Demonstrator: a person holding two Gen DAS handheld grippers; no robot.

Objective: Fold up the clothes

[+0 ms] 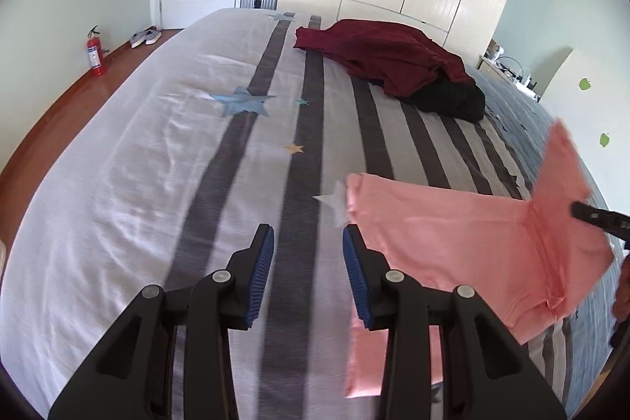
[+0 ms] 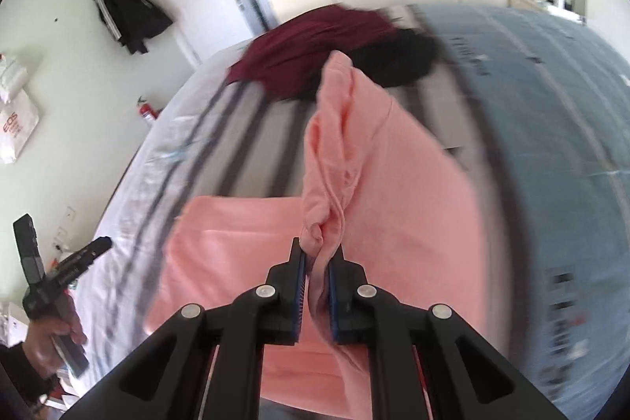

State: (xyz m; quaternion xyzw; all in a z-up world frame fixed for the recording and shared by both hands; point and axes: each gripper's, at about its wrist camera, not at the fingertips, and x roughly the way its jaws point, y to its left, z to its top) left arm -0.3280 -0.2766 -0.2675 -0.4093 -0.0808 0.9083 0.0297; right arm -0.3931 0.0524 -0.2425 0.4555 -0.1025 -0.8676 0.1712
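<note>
Pink garment (image 2: 413, 207) spread on the striped bed (image 1: 138, 184), one bunched fold pinched tight in the right gripper (image 2: 317, 258) and lifted off the covers, left gripper (image 1: 307, 243) hanging empty with jaws apart above the bedding just beside the pink cloth's edge, dark red clothing (image 1: 378, 54) heaped farther back.

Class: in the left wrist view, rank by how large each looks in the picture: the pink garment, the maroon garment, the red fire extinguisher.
1. pink garment, though nearness to the camera enlarges it
2. maroon garment
3. fire extinguisher, plainly smallest, also farthest
</note>
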